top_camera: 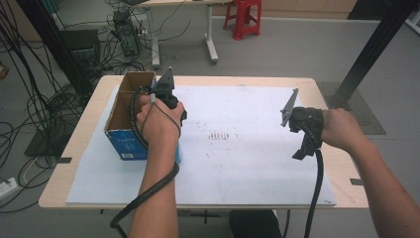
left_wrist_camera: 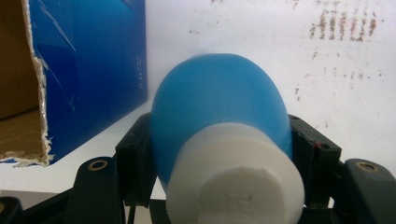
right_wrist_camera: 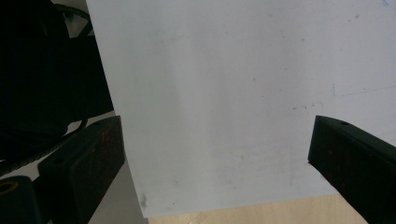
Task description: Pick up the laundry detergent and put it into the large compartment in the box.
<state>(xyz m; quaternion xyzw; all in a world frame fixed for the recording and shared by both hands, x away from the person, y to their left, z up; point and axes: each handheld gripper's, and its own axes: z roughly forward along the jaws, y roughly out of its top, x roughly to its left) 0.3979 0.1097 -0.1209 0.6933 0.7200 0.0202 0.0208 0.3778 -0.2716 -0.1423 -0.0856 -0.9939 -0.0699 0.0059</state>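
One blue bottle [left_wrist_camera: 219,107] inside left tool [left_wrist_camera: 219,154]

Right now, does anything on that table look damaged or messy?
Yes. The cardboard box beside the left gripper has a torn, ragged edge along its open top, with frayed cardboard showing. The white sheet on the table also carries rows of dark smudges near its middle. Nothing is spilled.

— Supporting surface?
— A light wooden table [top_camera: 327,87], nearly covered by a white sheet [top_camera: 247,168] bearing faint dark smudges near its middle.
— Anything resting on the sheet?
— An open cardboard box [top_camera: 124,121], blue-sided, at the left.
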